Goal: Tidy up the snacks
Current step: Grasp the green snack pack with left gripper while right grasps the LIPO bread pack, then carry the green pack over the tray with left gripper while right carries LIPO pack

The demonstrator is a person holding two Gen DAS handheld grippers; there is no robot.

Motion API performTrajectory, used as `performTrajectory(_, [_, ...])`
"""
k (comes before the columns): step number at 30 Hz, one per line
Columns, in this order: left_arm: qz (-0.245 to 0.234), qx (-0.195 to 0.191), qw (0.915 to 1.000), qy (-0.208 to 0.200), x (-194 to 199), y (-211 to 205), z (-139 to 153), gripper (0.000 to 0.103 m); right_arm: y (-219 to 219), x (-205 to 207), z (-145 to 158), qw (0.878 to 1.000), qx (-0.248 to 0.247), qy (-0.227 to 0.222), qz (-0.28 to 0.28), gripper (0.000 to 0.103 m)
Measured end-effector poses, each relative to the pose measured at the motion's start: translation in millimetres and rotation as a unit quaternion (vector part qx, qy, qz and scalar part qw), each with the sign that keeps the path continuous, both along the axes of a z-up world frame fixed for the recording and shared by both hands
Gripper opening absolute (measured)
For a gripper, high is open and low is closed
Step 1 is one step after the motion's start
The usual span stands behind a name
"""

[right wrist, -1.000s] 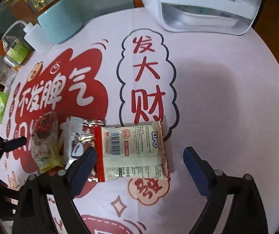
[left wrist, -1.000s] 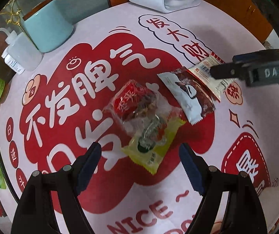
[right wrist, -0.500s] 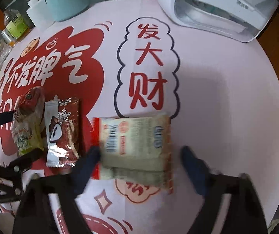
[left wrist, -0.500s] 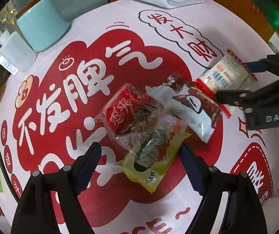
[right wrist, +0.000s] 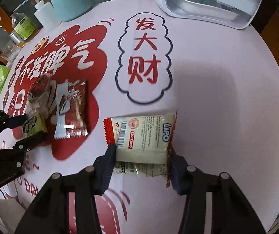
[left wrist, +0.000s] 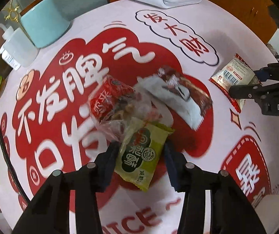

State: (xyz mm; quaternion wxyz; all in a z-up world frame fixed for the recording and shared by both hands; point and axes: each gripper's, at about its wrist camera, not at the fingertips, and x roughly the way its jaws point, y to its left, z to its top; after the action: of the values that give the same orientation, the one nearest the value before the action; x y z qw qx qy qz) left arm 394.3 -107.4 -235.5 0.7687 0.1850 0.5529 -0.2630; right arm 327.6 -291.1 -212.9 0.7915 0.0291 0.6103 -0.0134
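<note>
- Left gripper (left wrist: 141, 156) closed on the green packet (left wrist: 142, 154), one finger pressing each long edge; packet at 6 o'clock in the left view, near end sticking out towards the camera.
- Clear red bag (left wrist: 116, 107) overlapping the far end of the green packet, at 11 o'clock from it, blurred.
- Brown-and-white packet (left wrist: 178, 95) just beside the red bag, at 1 o'clock from the green packet; touching or not, cannot tell.
- Right gripper (right wrist: 142, 163) clamped on the LIPO packet (right wrist: 141, 134), fingers against its two crimped red ends; packet at 6 o'clock in the right view, barcode side up.
- From the left view, same LIPO packet (left wrist: 233, 76) at 3 o'clock, well apart from the other three snacks, with the right gripper (left wrist: 246, 83) on it.
- From the right view, left gripper (right wrist: 25, 129) at 9 o'clock, around the green packet (right wrist: 33, 125).
- All on a pale tablecloth (right wrist: 217, 78) printed with red patches and Chinese characters.
- At 12 o'clock, a white appliance (right wrist: 207, 0) at the table's far edge.
- At 10 to 11 o'clock, a teal pot (left wrist: 42, 23) and a white squeeze bottle (left wrist: 17, 47) side by side.
</note>
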Motion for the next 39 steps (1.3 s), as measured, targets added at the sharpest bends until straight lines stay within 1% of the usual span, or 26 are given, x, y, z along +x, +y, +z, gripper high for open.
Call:
performTrajectory(3, [0.006,0.003,0.9999,0.016,-14.7,9.2,3.4,0.044,-1.4,-19.1,9.3,1.000,0.013,-0.009,-0.002,0.049])
performTrajectory(5, [0.009,-0.006,0.9995,0.030,-24.4,19.3,9.3,0.043,-2.2,-27.3,17.2,0.999,0.027,-0.018,-0.004,0.049])
performTrajectory(8, [0.016,-0.020,0.9991,0.033,-40.6,34.3,25.3,0.043,4.5,-50.5,38.8,0.998,0.041,-0.040,-0.003,0.049])
performTrajectory(12, [0.031,-0.045,0.9984,0.012,-64.6,57.5,65.4,0.043,13.4,-90.5,78.3,0.994,0.060,-0.085,0.011,0.049])
performTrajectory(13, [0.038,-0.047,0.9982,-0.001,-71.4,63.6,78.6,0.043,16.3,-94.8,84.6,0.994,0.063,-0.093,0.016,0.049])
performTrajectory(14, [0.042,-0.051,0.9978,-0.010,-76.7,67.8,90.8,0.043,19.2,-107.9,96.8,0.992,0.067,-0.107,0.020,0.049])
performTrajectory(16, [0.049,-0.066,0.9965,-0.016,-81.1,73.6,113.3,0.043,28.3,-114.8,111.9,0.989,0.075,-0.126,0.028,0.049])
performTrajectory(18, [0.061,-0.081,0.9945,-0.025,-92.4,79.6,139.8,0.043,35.6,-139.3,131.9,0.984,0.088,-0.148,0.036,0.050])
performTrajectory(21, [0.073,-0.101,0.9913,-0.041,-122.0,87.3,176.1,0.043,47.4,-168.9,153.4,0.979,0.104,-0.171,0.045,0.050])
performTrajectory(24, [0.079,-0.121,0.9879,-0.055,-167.3,91.4,202.3,0.044,59.2,-207.5,170.4,0.973,0.124,-0.187,0.056,0.050])
performTrajectory(25, [0.081,-0.126,0.9865,-0.064,-179.8,92.2,206.3,0.044,63.9,-213.6,171.6,0.972,0.131,-0.187,0.059,0.050])
performTrajectory(28, [0.095,-0.132,0.9839,-0.074,-226.3,97.0,216.1,0.044,73.1,-247.2,179.1,0.967,0.151,-0.193,0.064,0.050])
performTrajectory(31, [0.107,-0.129,0.9828,-0.078,-262.5,101.4,215.8,0.044,78.8,-271.7,180.3,0.967,0.156,-0.190,0.063,0.050])
performTrajectory(34, [0.121,-0.133,0.9818,-0.061,-294.9,106.0,202.5,0.044,85.0,-290.4,177.6,0.969,0.151,-0.184,0.068,0.050])
performTrajectory(37, [0.129,-0.133,0.9816,-0.046,-315.3,105.5,187.7,0.044,92.0,-302.4,170.7,0.972,0.149,-0.170,0.068,0.050])
performTrajectory(39, [0.135,-0.126,0.9818,-0.044,-327.0,102.9,178.0,0.044,96.6,-307.0,164.7,0.974,0.140,-0.162,0.068,0.050])
